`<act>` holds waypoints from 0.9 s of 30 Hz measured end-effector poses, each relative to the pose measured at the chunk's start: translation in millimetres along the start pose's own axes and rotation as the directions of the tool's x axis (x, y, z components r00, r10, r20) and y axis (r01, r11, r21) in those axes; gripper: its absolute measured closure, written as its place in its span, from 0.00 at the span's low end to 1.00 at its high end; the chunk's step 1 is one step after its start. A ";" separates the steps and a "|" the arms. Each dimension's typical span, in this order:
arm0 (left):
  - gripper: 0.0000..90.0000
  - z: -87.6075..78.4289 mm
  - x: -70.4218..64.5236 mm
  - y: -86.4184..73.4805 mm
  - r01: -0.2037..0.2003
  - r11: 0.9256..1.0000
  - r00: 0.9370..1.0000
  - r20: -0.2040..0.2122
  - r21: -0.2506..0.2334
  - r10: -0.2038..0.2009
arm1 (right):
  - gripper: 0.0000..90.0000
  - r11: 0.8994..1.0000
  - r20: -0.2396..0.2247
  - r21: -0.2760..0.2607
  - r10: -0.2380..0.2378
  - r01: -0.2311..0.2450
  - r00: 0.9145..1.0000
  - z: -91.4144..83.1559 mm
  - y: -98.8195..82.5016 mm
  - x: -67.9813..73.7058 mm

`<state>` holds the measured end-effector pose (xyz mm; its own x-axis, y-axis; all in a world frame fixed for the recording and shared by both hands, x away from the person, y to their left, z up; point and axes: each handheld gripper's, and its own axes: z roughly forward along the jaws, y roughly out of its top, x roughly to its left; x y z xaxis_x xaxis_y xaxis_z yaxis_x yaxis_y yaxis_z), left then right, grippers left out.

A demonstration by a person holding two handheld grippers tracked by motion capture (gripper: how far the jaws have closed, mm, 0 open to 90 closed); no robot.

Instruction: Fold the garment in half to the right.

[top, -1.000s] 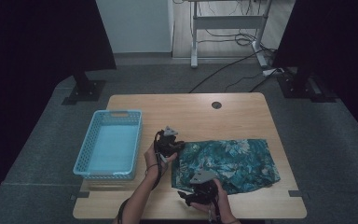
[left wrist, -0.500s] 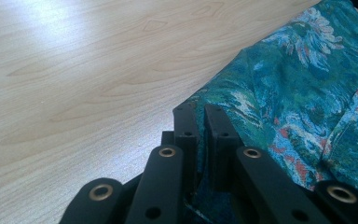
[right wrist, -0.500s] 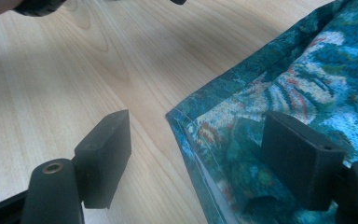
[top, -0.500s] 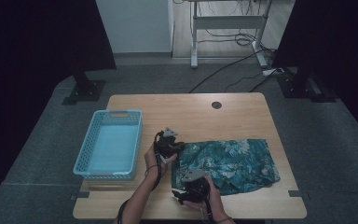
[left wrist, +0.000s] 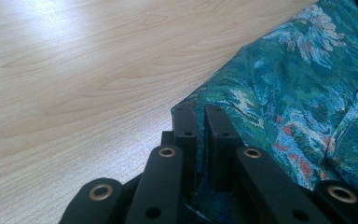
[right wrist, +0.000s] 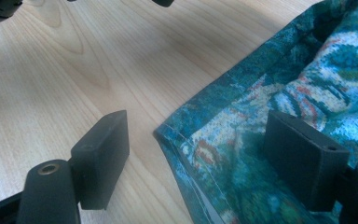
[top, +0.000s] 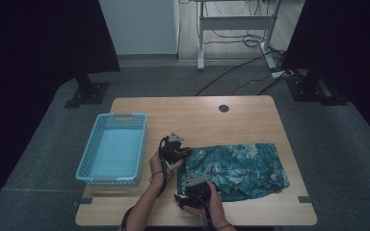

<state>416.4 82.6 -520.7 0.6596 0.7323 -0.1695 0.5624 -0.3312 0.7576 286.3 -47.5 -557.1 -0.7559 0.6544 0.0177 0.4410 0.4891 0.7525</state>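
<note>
A teal floral cloth (top: 236, 168) lies spread flat on the right half of the wooden table (top: 197, 115). My left gripper (top: 185, 153) is at the cloth's far left corner; in the left gripper view its jaws (left wrist: 201, 116) stand pressed together, shut on the edge of the cloth (left wrist: 307, 93). My right gripper (top: 189, 179) is at the near left corner. It (right wrist: 203, 149) is open wide, and the hemmed corner of the cloth (right wrist: 223, 140) lies on the wood between the pads (right wrist: 102, 151) without touching them.
A light blue plastic basket (top: 120, 117) stands at the table's left side, just left of my left hand. A round cable hole (top: 223, 108) is in the tabletop near the far edge. Bare wood lies between the basket and the cloth.
My right gripper has moved left and slightly forward, to the cloth's near left corner. The left gripper has stayed in place, still shut on the cloth.
</note>
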 end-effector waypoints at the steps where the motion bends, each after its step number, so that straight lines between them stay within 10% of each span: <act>1: 0.94 0.1 -0.2 -0.2 0.000 1.000 1.000 0.001 -0.001 0.000 | 0.25 1.000 0.009 -0.001 -0.005 0.005 1.000 0.8 0.1 0.9; 15: 0.94 0.7 -0.6 -2.5 0.000 1.000 1.000 0.001 -0.002 0.000 | 0.37 0.999 0.134 -0.014 0.046 -0.044 0.990 -2.6 -1.5 -9.0; 27: 0.94 -2.8 -1.6 2.4 0.001 1.000 1.000 0.004 -0.016 -0.001 | 0.79 0.999 0.136 -0.008 0.037 -0.036 0.990 -10.0 -3.9 -19.0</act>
<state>415.3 82.3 -516.9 0.6607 0.7305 -0.1729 0.5554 -0.3206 0.7673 294.2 -67.7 -553.7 -0.6665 0.7442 -0.0438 0.4646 0.4606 0.7563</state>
